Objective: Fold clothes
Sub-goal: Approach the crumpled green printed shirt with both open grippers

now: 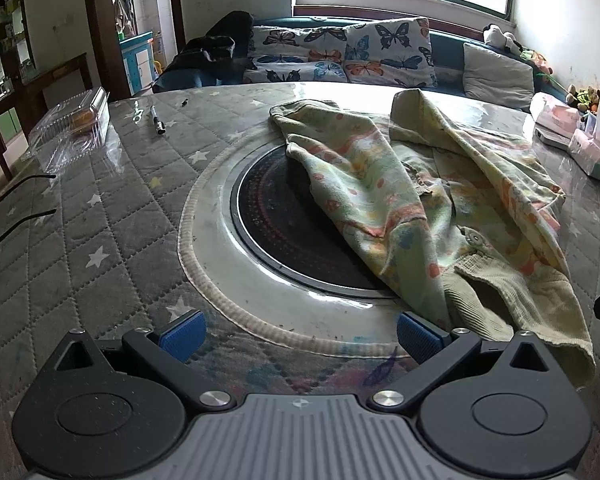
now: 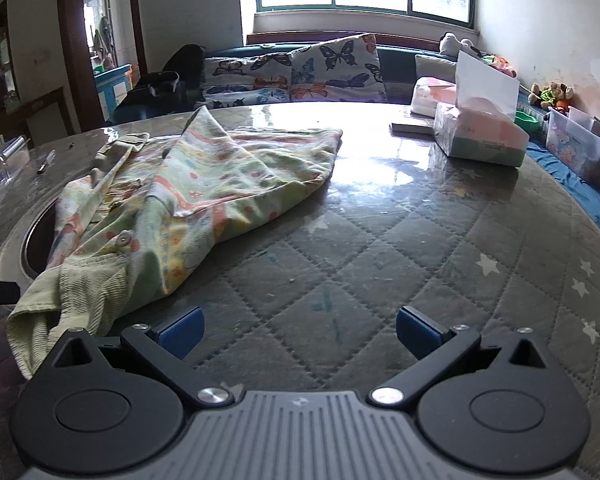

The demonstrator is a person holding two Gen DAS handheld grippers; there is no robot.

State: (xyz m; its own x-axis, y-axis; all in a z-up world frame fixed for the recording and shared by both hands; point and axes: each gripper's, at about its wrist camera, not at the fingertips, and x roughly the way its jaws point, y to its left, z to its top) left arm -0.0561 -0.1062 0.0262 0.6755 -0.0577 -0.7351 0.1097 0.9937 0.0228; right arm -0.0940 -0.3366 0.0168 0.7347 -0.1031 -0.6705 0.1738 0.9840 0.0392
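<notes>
A crumpled child's garment (image 1: 440, 208) in pale green with orange and yellow prints lies on the round table, partly over the dark round inset (image 1: 284, 232). Its ribbed green cuff (image 1: 512, 300) points toward me. My left gripper (image 1: 300, 336) is open just left of that cuff, with nothing between its blue pads. In the right wrist view the same garment (image 2: 188, 196) sprawls to the left, cuff (image 2: 84, 296) nearest. My right gripper (image 2: 300, 332) is open over bare quilted cover, right of the cuff and holding nothing.
The table wears a grey quilted star cover (image 1: 80, 264) under clear film. A clear plastic box (image 1: 72, 128) and a pen (image 1: 157, 119) lie far left. Tissue boxes (image 2: 480, 136) stand at the right. A sofa with butterfly cushions (image 1: 340, 56) is behind.
</notes>
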